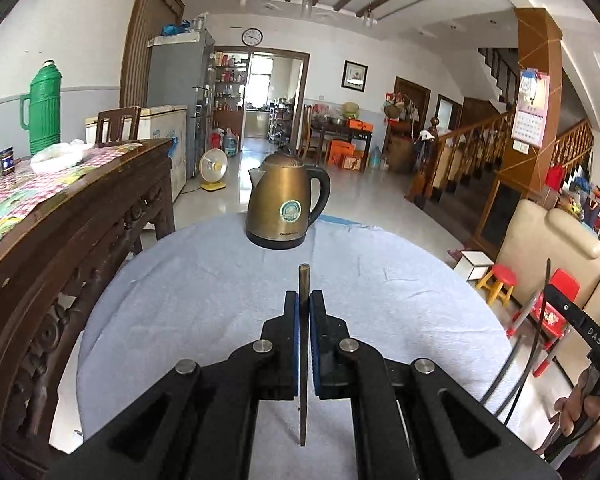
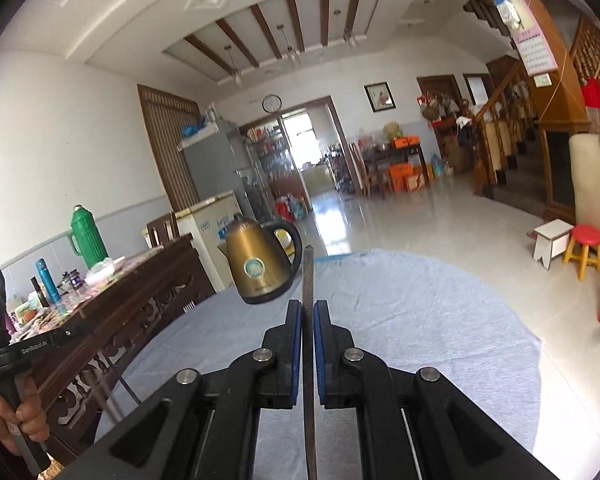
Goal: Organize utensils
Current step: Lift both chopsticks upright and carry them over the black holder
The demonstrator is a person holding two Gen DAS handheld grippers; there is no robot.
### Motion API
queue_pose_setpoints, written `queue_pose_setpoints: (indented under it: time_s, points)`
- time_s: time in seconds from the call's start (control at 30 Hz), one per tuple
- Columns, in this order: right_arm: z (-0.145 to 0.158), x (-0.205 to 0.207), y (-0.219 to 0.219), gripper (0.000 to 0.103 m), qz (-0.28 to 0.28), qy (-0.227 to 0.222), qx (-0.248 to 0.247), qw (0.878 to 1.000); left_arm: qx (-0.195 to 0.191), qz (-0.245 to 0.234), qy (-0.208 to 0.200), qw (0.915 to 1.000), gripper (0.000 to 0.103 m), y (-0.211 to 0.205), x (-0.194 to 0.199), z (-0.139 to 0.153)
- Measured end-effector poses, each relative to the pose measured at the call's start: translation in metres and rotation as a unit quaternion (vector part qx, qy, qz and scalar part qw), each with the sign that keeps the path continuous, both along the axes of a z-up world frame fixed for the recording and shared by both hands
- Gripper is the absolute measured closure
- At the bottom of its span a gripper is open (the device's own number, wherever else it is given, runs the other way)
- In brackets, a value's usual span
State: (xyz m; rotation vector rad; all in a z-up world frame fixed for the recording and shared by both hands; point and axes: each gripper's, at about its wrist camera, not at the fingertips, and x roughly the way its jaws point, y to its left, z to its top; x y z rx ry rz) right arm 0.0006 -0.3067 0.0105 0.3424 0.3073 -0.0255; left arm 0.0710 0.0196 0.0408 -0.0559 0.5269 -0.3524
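Black linkage arms fill the foreground of both wrist views, and each tool is clamped narrow on a thin rod-like utensil. Between the blue pads of the left tool [image 1: 304, 300] stands a slim brownish stick [image 1: 303, 356], edge-on, its blunt tip poking out past the fingertips and its other end running back between the arms. Pinched in the right tool [image 2: 308, 308] is a similar grey-brown stick [image 2: 309, 360], reaching up past the pads and down out of the frame. Both are held above a round desk [image 1: 204, 288] covered with a pale blue cloth.

On the far side of that desk stands a brass-coloured electric kettle [image 1: 286, 204] with a black handle and base, a round green-and-white sticker on its belly and small white lettering at the bottom, too small to read.

Only the left wrist view shows the person's right hand [image 1: 584, 412] at the right edge, with "DAS" on the black handle. Only the right wrist view shows the left hand [image 2: 16, 420] gripping its handle at lower left, marked "GenRobot.AI". A dark carved wooden table [image 1: 72, 216] with a checked cover carries a green thermos [image 1: 46, 108]. The wall calendar [image 1: 530, 108] is unreadable.
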Motion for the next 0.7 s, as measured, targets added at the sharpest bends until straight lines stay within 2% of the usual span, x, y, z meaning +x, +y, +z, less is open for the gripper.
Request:
queue_pose_setpoints:
  time_s: [0.3,0.7]
  points:
    - [0.033,-0.043,0.007,0.096,-0.004,-0.039,-0.003,0.999,-0.013,-0.002,-0.029,0.9995,0.098,0.006,-0.041,0.031]
    - [0.063,-0.077,0.028,0.096,0.009,-0.09,-0.005,0.996,-0.033,-0.017,-0.051,0.998,0.098,0.006,-0.083,0.062]
